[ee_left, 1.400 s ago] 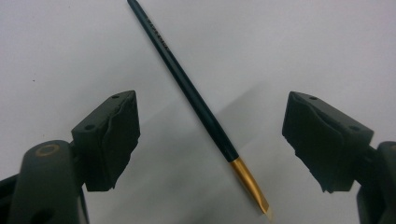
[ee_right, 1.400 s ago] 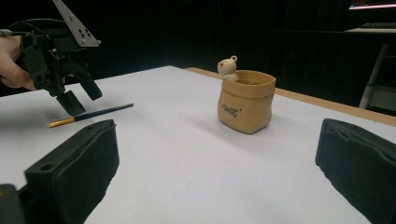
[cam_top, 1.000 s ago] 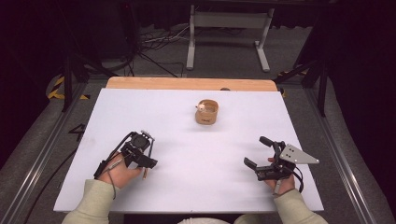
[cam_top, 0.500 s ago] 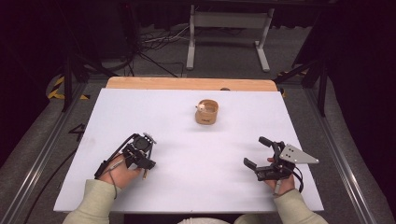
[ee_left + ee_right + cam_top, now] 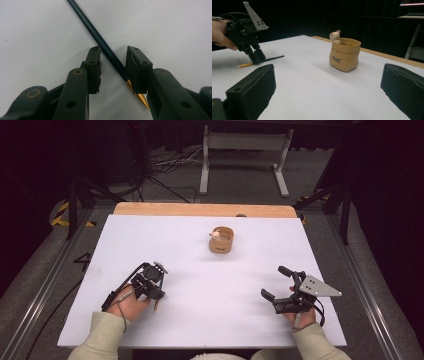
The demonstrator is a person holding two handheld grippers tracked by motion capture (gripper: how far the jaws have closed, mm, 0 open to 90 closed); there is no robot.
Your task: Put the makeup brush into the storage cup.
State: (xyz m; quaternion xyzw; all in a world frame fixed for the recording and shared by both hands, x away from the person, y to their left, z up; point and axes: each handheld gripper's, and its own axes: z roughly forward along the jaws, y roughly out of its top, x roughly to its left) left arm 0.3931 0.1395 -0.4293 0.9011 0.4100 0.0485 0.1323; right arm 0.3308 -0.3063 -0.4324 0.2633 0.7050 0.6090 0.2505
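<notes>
The pen's (image 5: 105,47) far end ran off the top edge; the left tongs (image 5: 113,67) hid part of its gold tip.

left tongs (image 5: 113,67) narrowed around the pen (image 5: 100,42), jaws just closing

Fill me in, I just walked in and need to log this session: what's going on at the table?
A person works two handheld grippers over a white table. The left gripper is lowered over a dark pencil lying flat; its jaws have just been closing around it, the pencil sits between them, though a gap shows on one side. The right gripper rests open, holding nothing. A tan pouch-shaped holder with a little bear at its rim stands farther back.
</notes>
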